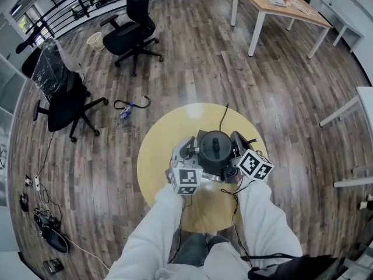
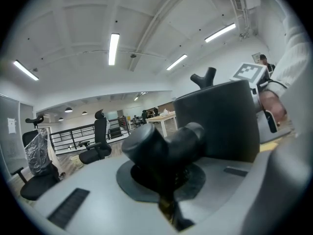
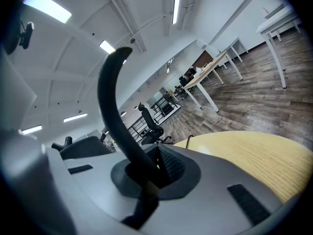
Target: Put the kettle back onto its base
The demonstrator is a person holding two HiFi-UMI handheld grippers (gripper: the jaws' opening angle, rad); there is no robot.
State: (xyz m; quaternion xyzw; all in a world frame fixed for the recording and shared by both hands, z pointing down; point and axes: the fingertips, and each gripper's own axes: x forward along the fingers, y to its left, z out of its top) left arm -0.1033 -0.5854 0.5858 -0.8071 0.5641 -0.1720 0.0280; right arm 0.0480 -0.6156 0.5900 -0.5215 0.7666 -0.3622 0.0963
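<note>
A black kettle (image 1: 215,147) hangs low over the middle of a round yellow table (image 1: 166,139), held between both grippers. My left gripper (image 1: 197,152) is shut on a thick black rounded part (image 2: 156,148) on the kettle's left side. The dark body (image 2: 220,124) fills the left gripper view's right. My right gripper (image 1: 237,149) is shut on the thin curved black handle (image 3: 115,106). A black cord (image 1: 224,116) runs from the table's far edge toward the kettle. The kettle hides whatever is under it, so I cannot make out the base.
Two black office chairs (image 1: 134,22) (image 1: 61,95) stand on the wood floor at the far left. A wooden desk (image 1: 280,4) is at the far right, white furniture (image 1: 364,104) at the right edge. A bottle with a strap (image 1: 125,111) and cables (image 1: 46,226) lie on the floor.
</note>
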